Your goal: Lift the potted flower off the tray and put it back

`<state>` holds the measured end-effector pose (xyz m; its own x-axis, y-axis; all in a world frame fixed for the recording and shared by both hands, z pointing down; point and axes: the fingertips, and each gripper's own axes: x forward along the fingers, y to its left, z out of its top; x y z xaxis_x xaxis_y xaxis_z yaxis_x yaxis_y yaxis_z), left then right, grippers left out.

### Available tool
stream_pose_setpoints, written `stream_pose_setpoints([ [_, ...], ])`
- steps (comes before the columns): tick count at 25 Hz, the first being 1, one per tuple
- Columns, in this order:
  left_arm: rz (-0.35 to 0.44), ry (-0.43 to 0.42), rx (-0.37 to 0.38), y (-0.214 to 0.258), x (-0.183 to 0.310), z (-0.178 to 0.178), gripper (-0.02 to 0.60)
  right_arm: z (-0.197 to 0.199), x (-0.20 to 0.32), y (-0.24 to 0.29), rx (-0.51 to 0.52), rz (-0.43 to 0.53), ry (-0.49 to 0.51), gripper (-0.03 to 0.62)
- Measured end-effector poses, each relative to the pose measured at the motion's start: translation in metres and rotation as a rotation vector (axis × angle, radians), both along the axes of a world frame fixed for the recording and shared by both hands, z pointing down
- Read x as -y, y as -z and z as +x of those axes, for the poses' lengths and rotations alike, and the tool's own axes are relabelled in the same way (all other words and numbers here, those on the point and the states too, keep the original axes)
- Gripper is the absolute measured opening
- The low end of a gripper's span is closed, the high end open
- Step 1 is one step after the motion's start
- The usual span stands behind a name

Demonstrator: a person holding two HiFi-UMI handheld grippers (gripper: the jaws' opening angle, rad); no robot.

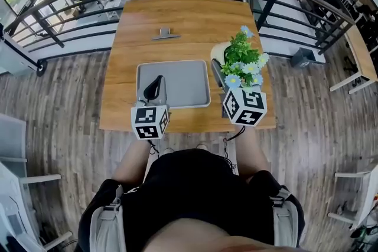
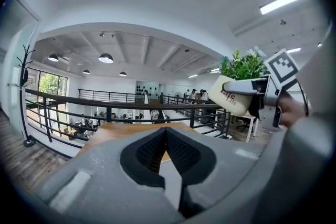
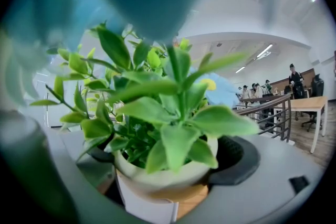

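Right tool pinches the potted flower by its pot, seemingly off the tabletop — I'd lower it upright, centred over the tray; left tool pressed together, empty.

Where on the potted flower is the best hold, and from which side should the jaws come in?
Grip the pot by its round cream wall just under the rim, coming in level from the side with one jaw on each flank. The leaves spread wide over the top, so a hold from above would likely crush them. The right gripper holds it just so.
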<state>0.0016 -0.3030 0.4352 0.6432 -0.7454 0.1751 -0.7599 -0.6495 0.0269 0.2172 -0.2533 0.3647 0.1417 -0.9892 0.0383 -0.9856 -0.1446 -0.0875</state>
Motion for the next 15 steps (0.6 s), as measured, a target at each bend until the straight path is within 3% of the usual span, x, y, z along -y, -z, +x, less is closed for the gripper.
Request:
stream_pose_setpoints([
  [10, -0.019, 0.067, 0.005, -0.009, -0.005, -0.018, 0.015, -0.014, 0.017, -0.006, 0.054, 0.034, 0.058, 0.518],
  [15, -0.013, 0.113, 0.006, -0.007, -0.007, -0.032, 0.015, -0.033, 0.044, -0.027, 0.02, 0.018, 0.108, 0.518],
])
